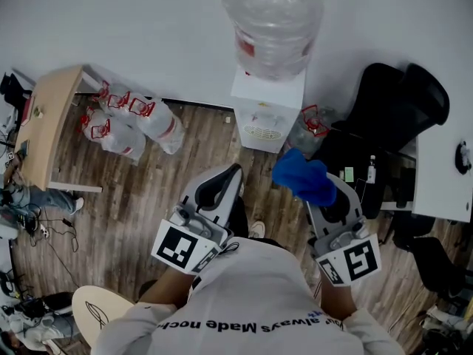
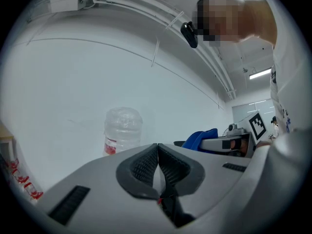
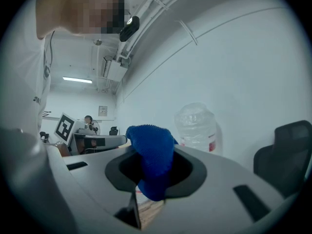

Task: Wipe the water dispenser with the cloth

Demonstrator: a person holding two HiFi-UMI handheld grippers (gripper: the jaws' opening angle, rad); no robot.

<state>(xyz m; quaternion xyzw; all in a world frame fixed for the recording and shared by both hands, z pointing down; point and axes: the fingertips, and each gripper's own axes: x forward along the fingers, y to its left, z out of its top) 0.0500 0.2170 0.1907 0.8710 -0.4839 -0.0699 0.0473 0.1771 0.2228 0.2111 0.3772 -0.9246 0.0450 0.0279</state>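
The wood-plank floor [image 1: 148, 198] runs up to a white wall [image 1: 133, 28], and the dispenser [image 1: 267, 117] stands against that wall, a white cabinet seen steeply from above. A large clear bottle [image 1: 272, 21] with a red label sits upside down on top of it. To its right is a black chair [image 1: 392, 109]; far to the left stands a pale wooden surface [image 1: 48, 124]. Between that surface and the dispenser, clear jugs [image 1: 133, 120] with red handles lie on the floor by the wall.

Both grippers are held out in front of the person, pointing toward the dispenser. The left gripper [image 1: 233, 171] has its fingers pressed flat together with nothing between them (its own view shows the two ribbed pads meeting along one line). It sits to the lower left of the dispenser, apart from it.

The right gripper [image 1: 336, 202] has its fingers clamped on the cloth [image 1: 303, 177], a bright blue, fluffy one. The cloth bulges up past the fingertips in a rounded wad and also hangs down through the gap between them. In the head view the wad lies just below and right of the dispenser's base; in the right gripper view the bottle stands beyond the cloth, to its right, with clear wall between them.
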